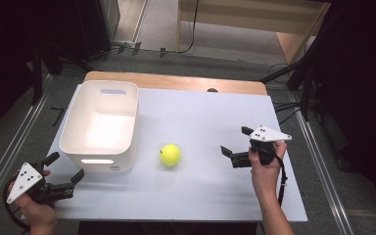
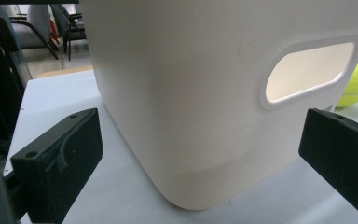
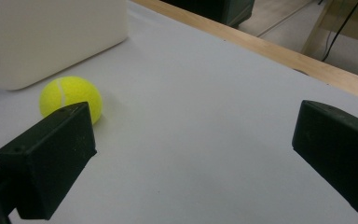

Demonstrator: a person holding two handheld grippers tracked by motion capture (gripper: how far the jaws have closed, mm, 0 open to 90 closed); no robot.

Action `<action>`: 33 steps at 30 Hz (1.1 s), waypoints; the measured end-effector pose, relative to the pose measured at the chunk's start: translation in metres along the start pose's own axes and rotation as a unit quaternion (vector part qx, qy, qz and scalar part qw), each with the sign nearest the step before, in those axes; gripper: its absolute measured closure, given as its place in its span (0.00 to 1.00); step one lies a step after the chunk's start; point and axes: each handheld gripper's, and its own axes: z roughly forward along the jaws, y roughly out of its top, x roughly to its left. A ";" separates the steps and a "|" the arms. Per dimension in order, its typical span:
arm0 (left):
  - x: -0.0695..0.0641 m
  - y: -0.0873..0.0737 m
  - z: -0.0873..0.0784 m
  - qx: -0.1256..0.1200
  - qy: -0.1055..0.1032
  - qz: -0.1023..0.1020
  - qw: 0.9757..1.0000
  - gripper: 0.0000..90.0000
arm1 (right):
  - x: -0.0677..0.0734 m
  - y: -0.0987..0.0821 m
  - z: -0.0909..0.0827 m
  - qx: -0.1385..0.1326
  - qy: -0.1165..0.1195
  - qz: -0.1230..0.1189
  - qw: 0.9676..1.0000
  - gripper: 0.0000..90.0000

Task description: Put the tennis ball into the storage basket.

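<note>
White board covers most of the worktop (image 1: 200, 191), with a strip of bare wood along its far edge and dark floor around it. Near the right edge, the right gripper (image 1: 237, 145) is held in a hand (image 1: 266, 171), its jaws wide apart and empty, pointing left across the board. In the right gripper view the tennis ball (image 3: 70, 98) lies just past the left jaw, with bare board between the jaws. Seen from above, the ball (image 1: 170, 154) rests near the middle of the worktop, well apart from that gripper and just beside the near right corner of the white bin (image 1: 73, 132). The bin stands at the left side, open at the top. By the near left corner the left gripper (image 1: 68, 169) has its jaws apart, empty, close to the bin's near wall (image 2: 191, 116) and not touching it.
</note>
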 end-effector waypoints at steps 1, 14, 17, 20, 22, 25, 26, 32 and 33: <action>0.000 0.000 0.000 0.000 0.000 0.000 1.000 0.00 | 0.000 0.000 0.000 0.000 0.000 0.000 1.000 0.00; 0.000 0.000 -0.001 -0.001 -0.003 0.000 1.000 0.00 | 0.011 0.017 0.024 0.018 0.028 -0.011 0.999 0.00; 0.000 0.000 -0.001 -0.004 -0.004 0.000 1.000 0.00 | 0.013 0.020 0.028 0.023 0.034 -0.013 0.999 0.00; 0.000 0.000 -0.001 -0.002 -0.003 0.000 1.000 0.00 | 0.015 0.024 0.032 0.029 0.043 -0.017 0.998 0.00; 0.000 0.000 -0.001 -0.004 -0.004 0.000 1.000 0.00 | 0.017 0.026 0.036 0.040 0.048 -0.022 0.998 0.00; 0.000 0.000 -0.001 -0.004 -0.004 -0.001 1.000 0.00 | 0.018 0.027 0.039 0.043 0.049 -0.025 0.998 0.00; 0.001 0.000 -0.001 -0.004 -0.004 0.000 1.000 0.00 | 0.018 0.028 0.041 0.045 0.052 -0.025 0.997 0.00; 0.000 0.000 -0.001 -0.004 -0.003 -0.001 1.000 0.00 | 0.022 0.032 0.051 0.064 0.067 -0.028 0.995 0.00; 0.001 0.000 -0.001 -0.004 -0.004 -0.001 1.000 0.00 | 0.022 0.032 0.051 0.064 0.067 -0.028 0.995 0.00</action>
